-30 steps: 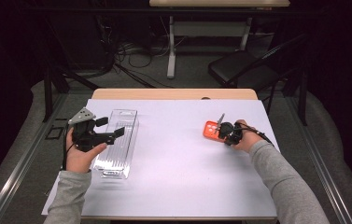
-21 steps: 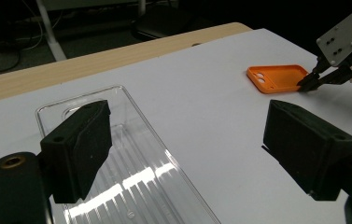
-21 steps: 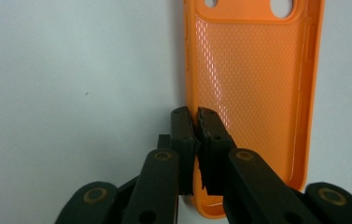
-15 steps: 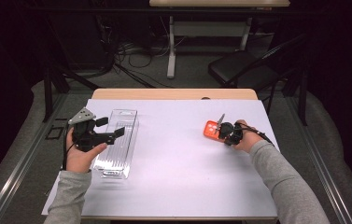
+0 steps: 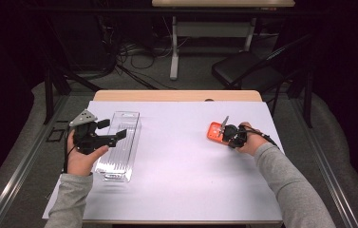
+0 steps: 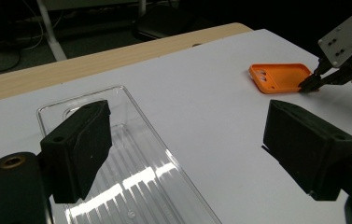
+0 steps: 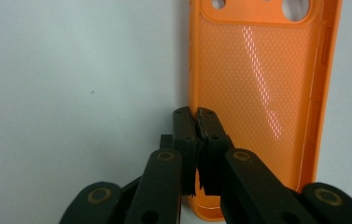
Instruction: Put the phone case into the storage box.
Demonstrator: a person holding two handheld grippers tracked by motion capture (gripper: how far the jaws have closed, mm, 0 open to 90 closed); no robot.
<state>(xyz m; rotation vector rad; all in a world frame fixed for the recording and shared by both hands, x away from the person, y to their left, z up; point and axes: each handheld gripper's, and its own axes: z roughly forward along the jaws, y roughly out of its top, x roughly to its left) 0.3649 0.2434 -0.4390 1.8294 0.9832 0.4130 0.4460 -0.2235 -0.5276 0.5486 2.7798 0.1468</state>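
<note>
Orange phone case (image 7: pixel 257 93) lies open side up on the white sheet (image 5: pixel 176 166) covering the bench (image 5: pixel 176 95), over on the person's right. Right gripper (image 7: pixel 197 114) is down on it: jaws pressed together, pinching the case's long side wall at the end away from the camera cut-outs, one jaw outside the wall and one inside. In the high view the right gripper (image 5: pixel 229 135) sits at the case (image 5: pixel 214 131) edge nearest the right hand (image 5: pixel 248 140).

Left gripper (image 6: pixel 183 140) held above the clear plastic tray (image 6: pixel 131 158) on the person's left, jaws wide apart with nothing between them. Seen from above, left gripper (image 5: pixel 115 132) hovers across the tray's (image 5: pixel 119 147) left rim, hand (image 5: pixel 81 156) beneath it. From the left gripper view the case (image 6: pixel 281 77) lies well apart, beyond the gap between the jaws, up and to the right.

Against the frames a second back: nothing has shifted that I can see; both hands, case and tray sit in the same places.

Around: bare white sheet between tray and case, nothing standing between them. Beyond the bench, a black chair (image 5: pixel 248 71), a table leg (image 5: pixel 174 47) and loose cables (image 5: pixel 129 52) on the floor
</note>
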